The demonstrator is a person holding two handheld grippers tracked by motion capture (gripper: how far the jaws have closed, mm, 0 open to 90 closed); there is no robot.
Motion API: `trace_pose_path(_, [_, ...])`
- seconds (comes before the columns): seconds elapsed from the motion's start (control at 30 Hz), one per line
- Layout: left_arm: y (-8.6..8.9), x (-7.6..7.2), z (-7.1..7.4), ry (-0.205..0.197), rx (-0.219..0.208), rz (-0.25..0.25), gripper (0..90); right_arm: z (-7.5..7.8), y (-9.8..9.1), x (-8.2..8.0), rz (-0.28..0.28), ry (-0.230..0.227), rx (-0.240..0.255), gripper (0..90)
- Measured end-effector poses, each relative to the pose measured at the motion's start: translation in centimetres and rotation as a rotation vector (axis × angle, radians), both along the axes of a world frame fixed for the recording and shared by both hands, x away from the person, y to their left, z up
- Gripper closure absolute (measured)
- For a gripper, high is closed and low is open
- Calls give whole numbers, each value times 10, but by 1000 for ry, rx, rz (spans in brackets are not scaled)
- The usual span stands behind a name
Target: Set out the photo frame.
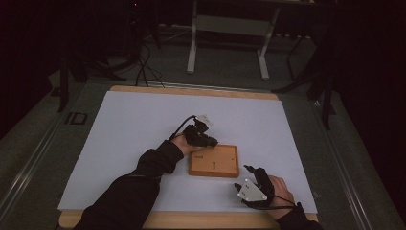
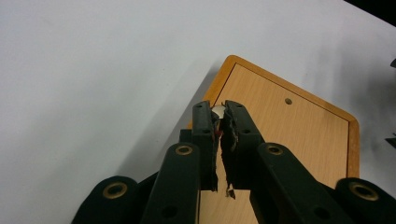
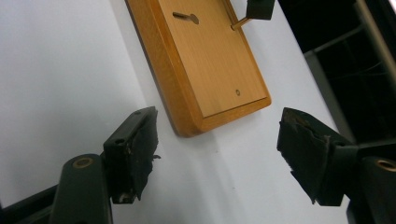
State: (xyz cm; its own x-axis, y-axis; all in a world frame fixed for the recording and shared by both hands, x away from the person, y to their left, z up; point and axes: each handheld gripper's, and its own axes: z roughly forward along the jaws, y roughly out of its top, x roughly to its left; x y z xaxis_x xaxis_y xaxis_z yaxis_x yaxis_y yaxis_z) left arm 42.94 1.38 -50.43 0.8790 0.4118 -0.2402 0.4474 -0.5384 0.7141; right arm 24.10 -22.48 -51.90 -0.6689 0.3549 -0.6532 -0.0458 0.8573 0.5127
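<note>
A flat wooden board lies on the white surface, near the person's edge and a little right of the middle. Its top has a paler panel inside a darker rim, a small round hole near one corner and a keyhole-shaped slot further along.

The left gripper sits over the board's far left corner, with the left hand and dark sleeve reaching in from the board's near left side. In the left gripper view its jaws are almost pressed together, pinching a small silvery piece just above that corner; what the piece is cannot be told.

The right gripper rests on the surface just off the board's near right corner, apart from it, held by the right hand, with a grey three-cornered plate on top. In the right gripper view its jaws are spread wide with nothing between them, pointing past the board's corner.
</note>
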Motion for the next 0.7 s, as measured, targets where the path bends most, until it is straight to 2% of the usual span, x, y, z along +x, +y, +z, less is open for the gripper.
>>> trace_pose_path(0.13, [0, 2, 0, 15, -1, -2, 846, -2, 3, -1, 6, -44, -38, 289])
trace_pose_path(0.27, [1, 5, 0, 42, -6, 8, 847, -3, 3, 2, 9, -33, -26, 316])
trace_pose_path(0.5, [0, 8, 1, 62, 0, 9, 847, -10, 10, 4, 31, -74, -120, 349])
trace_pose_path(0.6, [0, 9, 1, 67, -1, 8, 847, -13, 13, 5, 45, -106, -157, 360])
trace_pose_path(0.7, [1, 10, 1, 77, -6, 12, 846, -17, 16, 5, 53, -157, -188, 387])
